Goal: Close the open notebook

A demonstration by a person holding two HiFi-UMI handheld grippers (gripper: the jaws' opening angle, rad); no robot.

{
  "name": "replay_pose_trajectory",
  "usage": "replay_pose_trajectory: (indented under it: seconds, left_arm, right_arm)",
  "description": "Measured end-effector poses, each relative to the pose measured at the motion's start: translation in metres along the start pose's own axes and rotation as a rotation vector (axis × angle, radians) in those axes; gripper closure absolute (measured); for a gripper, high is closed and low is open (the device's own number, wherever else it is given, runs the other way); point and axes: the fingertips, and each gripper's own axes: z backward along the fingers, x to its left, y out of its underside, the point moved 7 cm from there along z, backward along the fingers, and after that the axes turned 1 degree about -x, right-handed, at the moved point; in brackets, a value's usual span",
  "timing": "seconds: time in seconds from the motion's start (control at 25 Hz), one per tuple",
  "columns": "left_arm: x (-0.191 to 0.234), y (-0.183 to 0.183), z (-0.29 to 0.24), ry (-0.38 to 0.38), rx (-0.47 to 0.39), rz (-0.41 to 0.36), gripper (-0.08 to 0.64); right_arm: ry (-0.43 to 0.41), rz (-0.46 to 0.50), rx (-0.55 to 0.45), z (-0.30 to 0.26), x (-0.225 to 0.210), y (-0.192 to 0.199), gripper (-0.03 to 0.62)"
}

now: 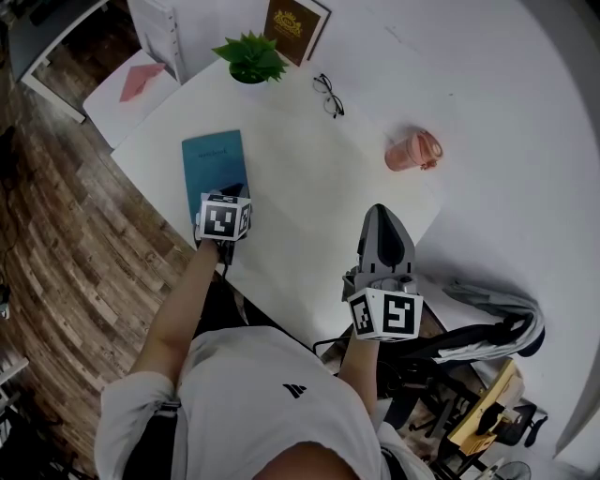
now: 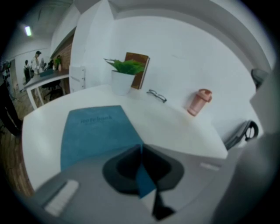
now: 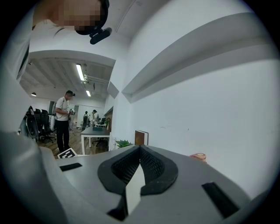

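Note:
A teal notebook [image 1: 214,164] lies closed and flat on the white table [image 1: 309,197], its cover with the printed word facing up [image 2: 96,131]. My left gripper [image 1: 234,191] points down at the notebook's near right corner, and its jaws meet at the tip [image 2: 141,148], with teal cover showing through the slit behind them. I cannot tell whether the tip touches the cover. My right gripper [image 1: 380,212] hovers over the table's near right part, held about level, jaws together [image 3: 140,148] with nothing between them.
At the table's far side stand a potted plant [image 1: 251,58], a brown book [image 1: 295,28] leaning on the wall and a pair of glasses [image 1: 327,94]. A pink bottle [image 1: 412,150] lies on its side at the right. A chair with a grey garment [image 1: 487,323] stands near my right hand.

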Motion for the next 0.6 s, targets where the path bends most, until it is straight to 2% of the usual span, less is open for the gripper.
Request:
replay_pose_trajectory:
  seconds: [0.12, 0.32, 0.48, 0.6]
  left_arm:
    - [-0.002, 0.000, -0.002, -0.050, 0.005, -0.052, 0.548]
    - [-0.009, 0.002, -0.003, -0.080, -0.017, -0.132, 0.548]
    - [-0.008, 0.004, 0.002, -0.048, -0.024, -0.127, 0.551]
    - [-0.005, 0.005, 0.012, -0.029, -0.068, -0.093, 0.551]
  right_arm:
    - [-0.004, -0.001, 0.000, -0.001, 0.001, 0.000, 0.594]
    - [-0.008, -0.003, -0.007, -0.001, 0.002, -0.001, 0.594]
    - [-0.029, 0.003, -0.013, 0.001, 0.012, -0.004, 0.594]
    - [-0.047, 0.007, -0.011, 0.001, 0.019, -0.005, 0.594]
